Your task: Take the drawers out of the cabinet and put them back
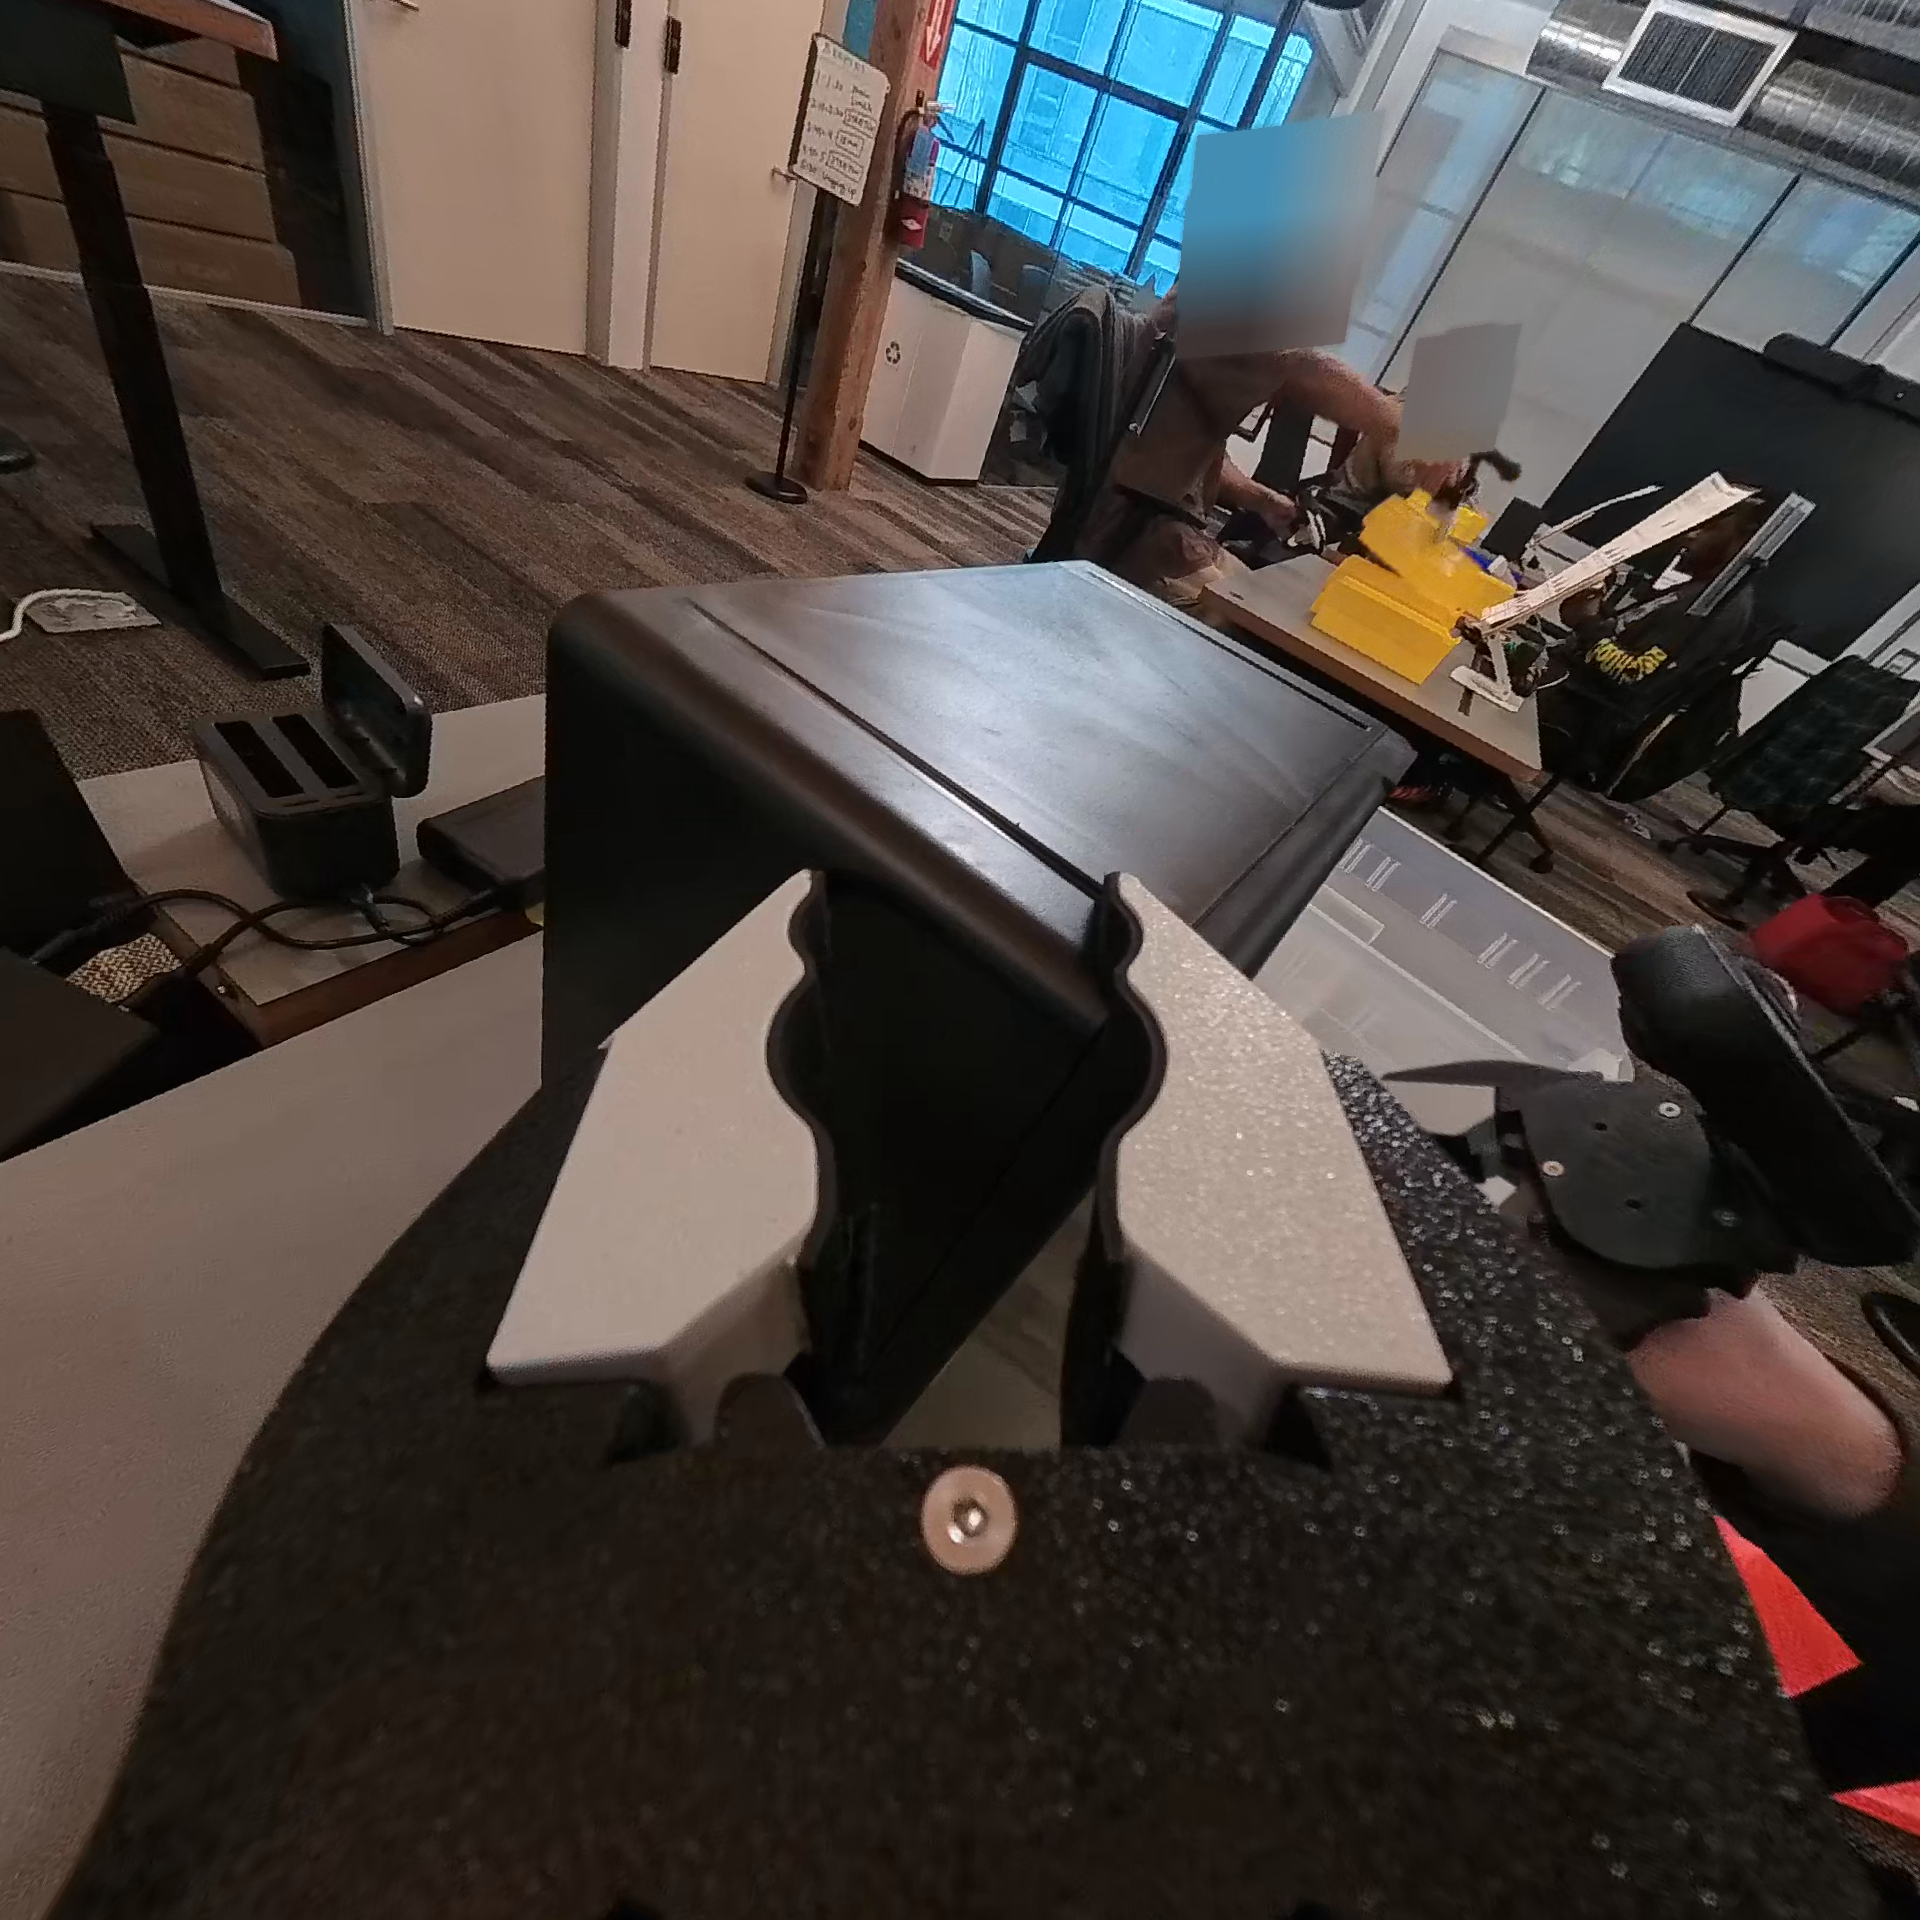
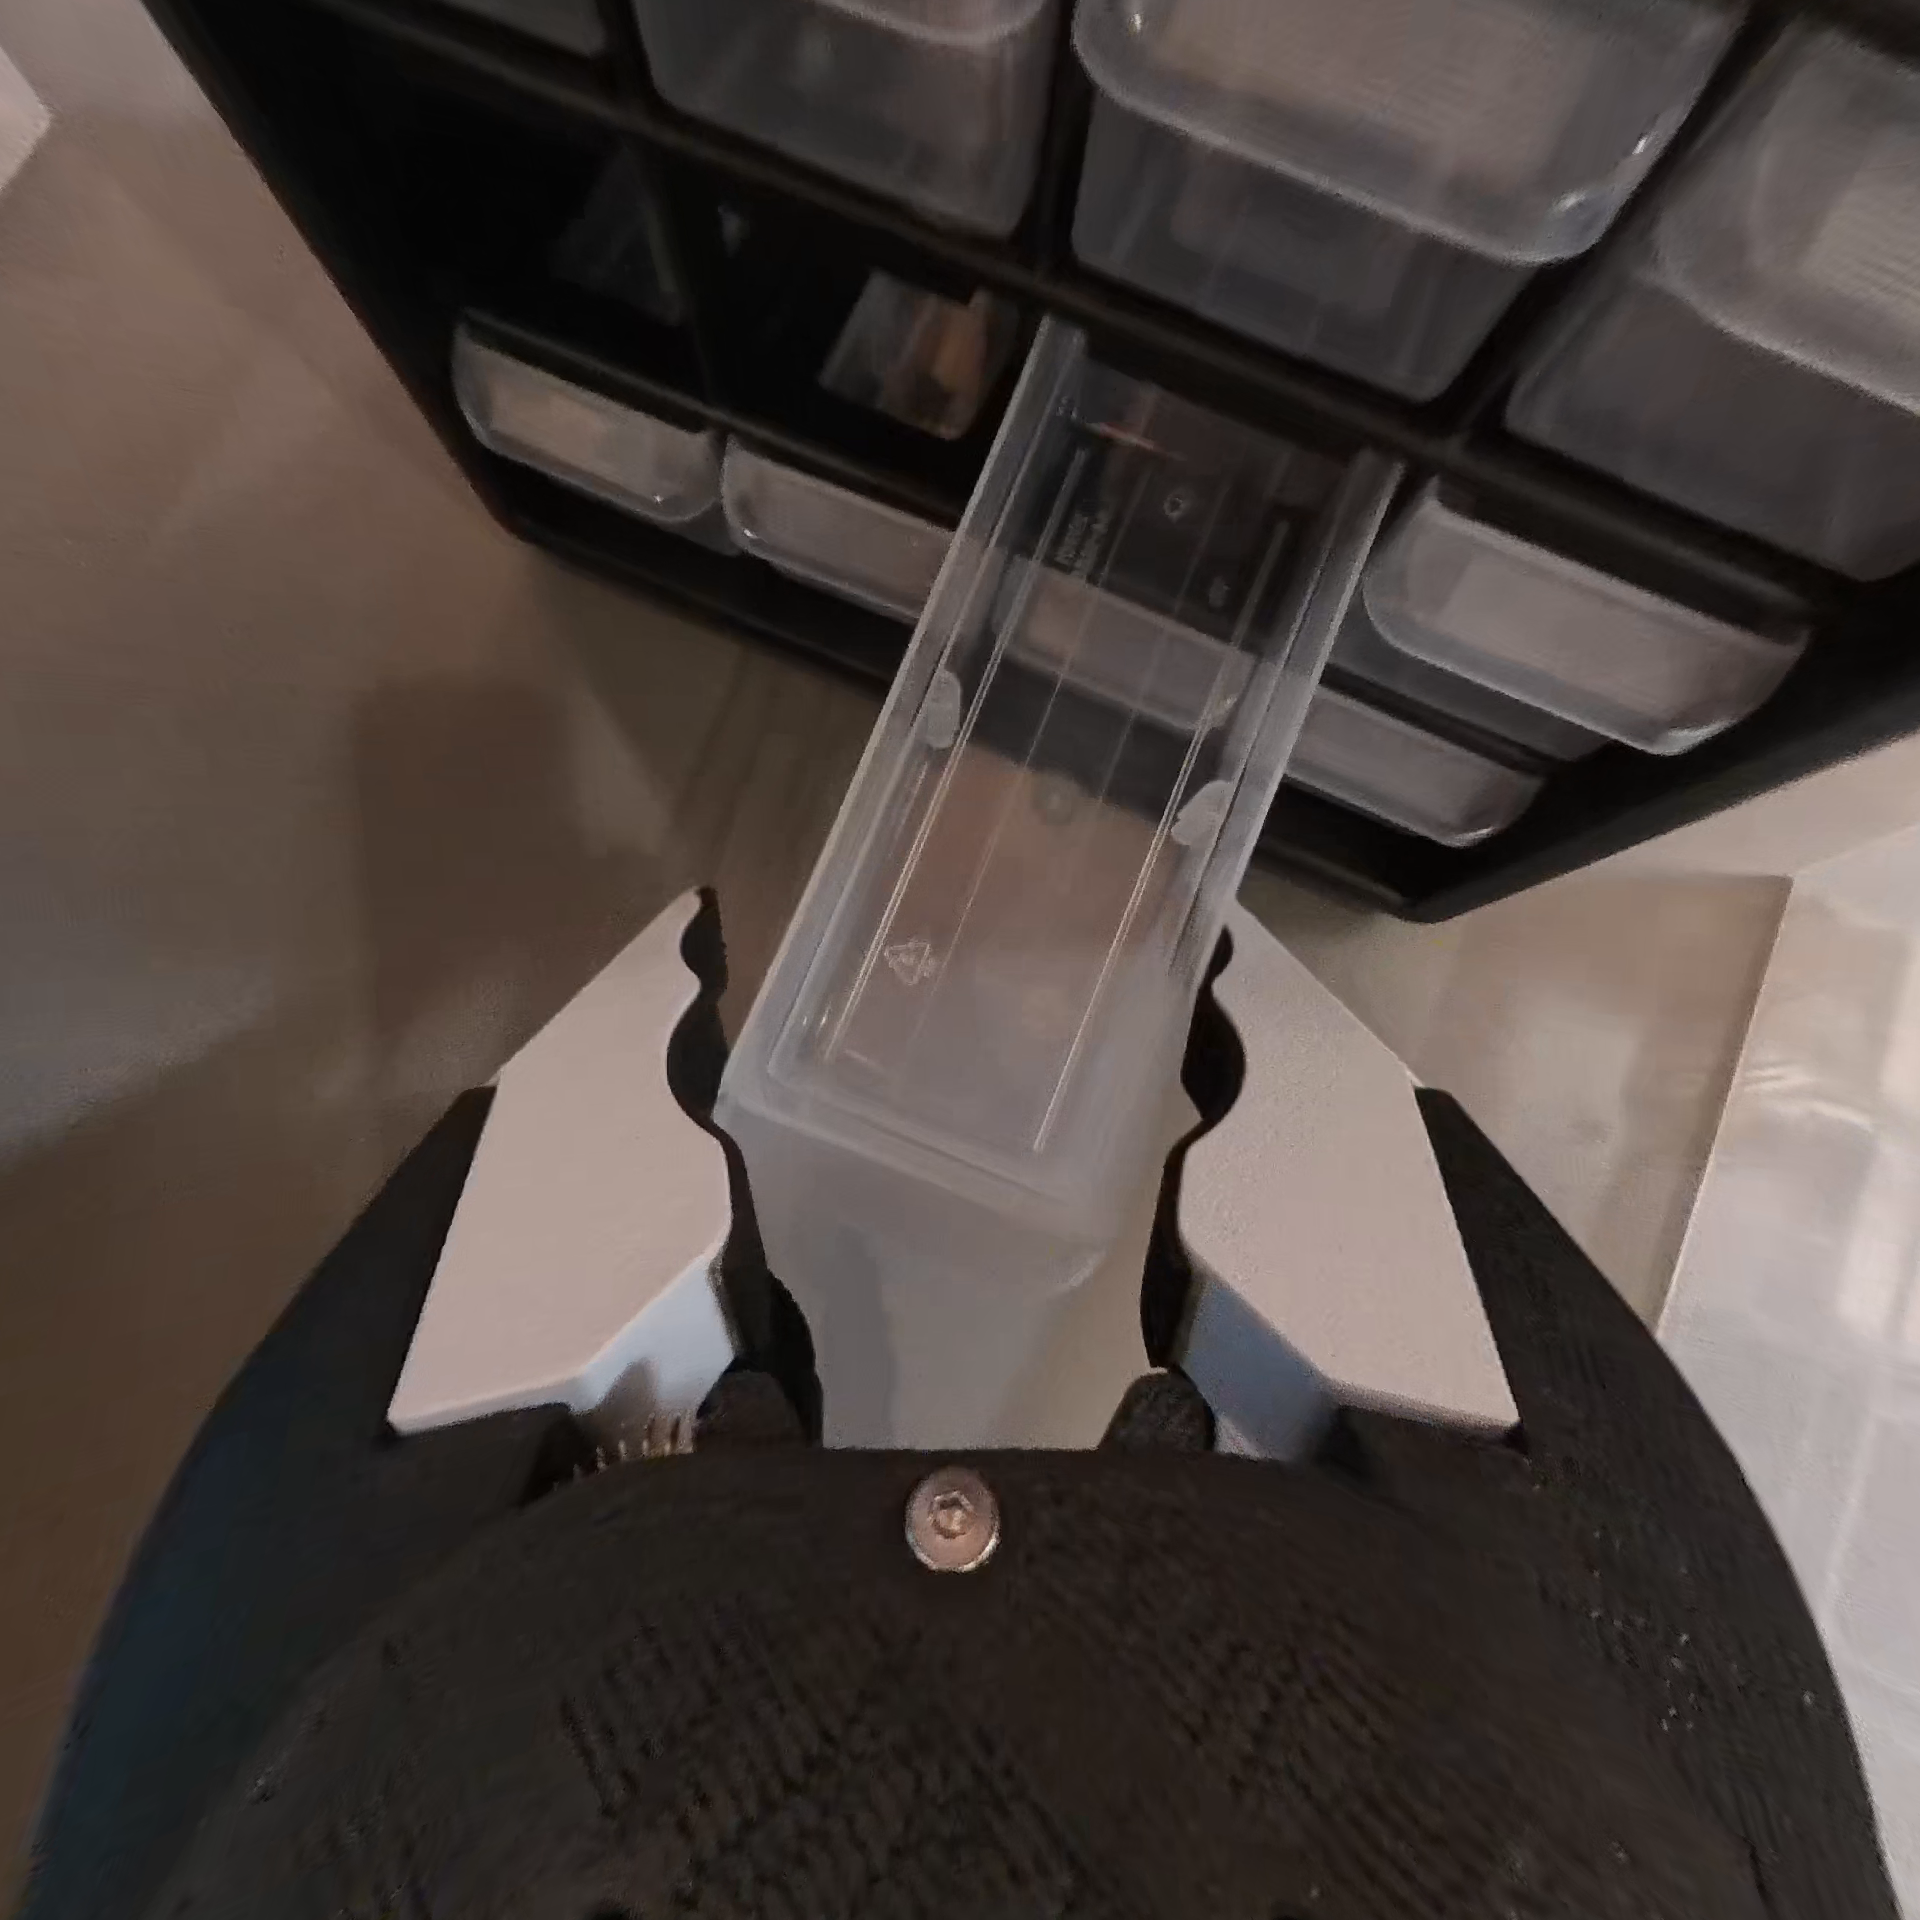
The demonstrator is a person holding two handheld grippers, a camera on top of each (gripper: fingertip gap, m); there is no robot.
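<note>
A black cabinet (image 1: 1039, 707) stands on a pale table (image 1: 208, 1299). My left gripper (image 1: 966, 904) straddles its near top edge, one finger on each side, clamped on it. In the right wrist view the cabinet's front (image 2: 416, 208) holds several clear drawers (image 2: 1299, 187) and two dark empty slots (image 2: 623, 229). My right gripper (image 2: 966, 925) is shut on the front end of one clear empty drawer (image 2: 1039, 810). The drawer's far end sits in a middle slot and most of its length sticks out. The right gripper also shows in the left wrist view (image 1: 1662, 1143).
A shiny flat sheet (image 2: 1507, 1039) lies on the table right of the cabinet. A dark charger case (image 1: 301, 790), a flat black pack (image 1: 488, 831) and cables lie behind the cabinet's left. People sit at a far table with yellow bins (image 1: 1392, 603).
</note>
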